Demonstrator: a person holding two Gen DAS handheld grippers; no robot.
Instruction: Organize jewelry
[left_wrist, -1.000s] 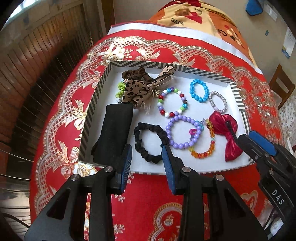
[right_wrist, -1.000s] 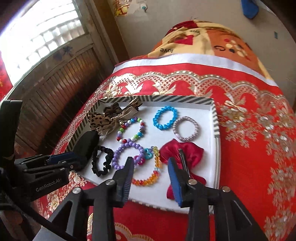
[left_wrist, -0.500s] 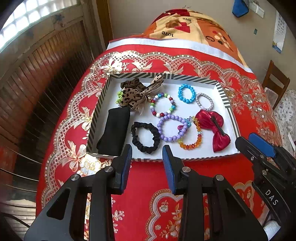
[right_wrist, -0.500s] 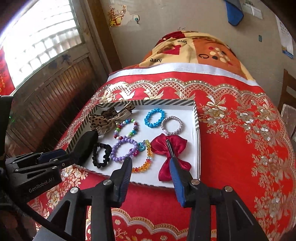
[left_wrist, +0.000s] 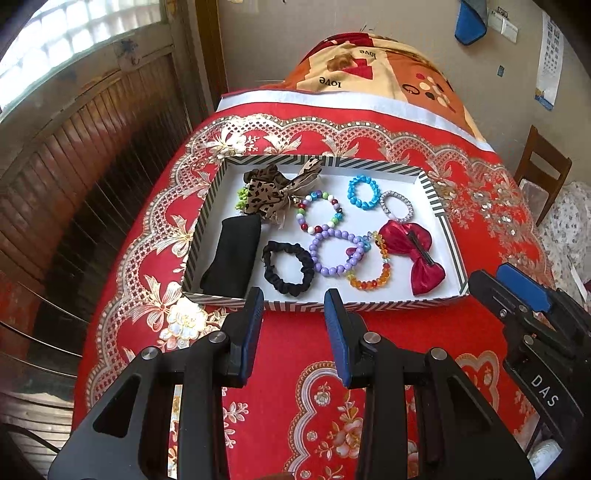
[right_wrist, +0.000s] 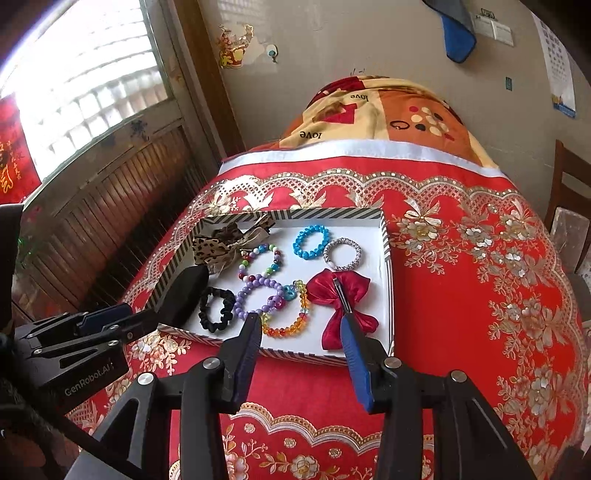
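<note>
- While both grippers hang over the red cloth (left_wrist: 295, 343) short of the tray's near wall, the jewelry lies inside the tray (left_wrist: 317, 305), a shallow white box with a striped rim.
- The left gripper (left_wrist: 293, 306) has its jaws released, with nothing between them; its tips sit just in front of the tray's near wall.
- The right gripper (right_wrist: 299, 332) is likewise spread and grips nothing; its tips overlap the tray's near edge in its own view, though I cannot tell whether they touch it.
- In the tray's near left corner lies a black pouch (left_wrist: 231, 260), with a black scrunchie (left_wrist: 288, 267) just beside it.
- Toward the tray's middle, a purple bracelet (left_wrist: 337, 253) touches an orange bracelet (left_wrist: 373, 273).
- A red bow (left_wrist: 415, 251) with a dark clip on it rests by the tray's right wall.
- Along the tray's far wall sit a leopard bow (left_wrist: 273, 192), a blue bracelet (left_wrist: 364, 191) and a silver bracelet (left_wrist: 397, 206).
- A multicolored bracelet (left_wrist: 320, 213) lies between the leopard bow and the blue bracelet.
- Something green (left_wrist: 241, 195) peeks out beside the leopard bow; too hidden to name.
</note>
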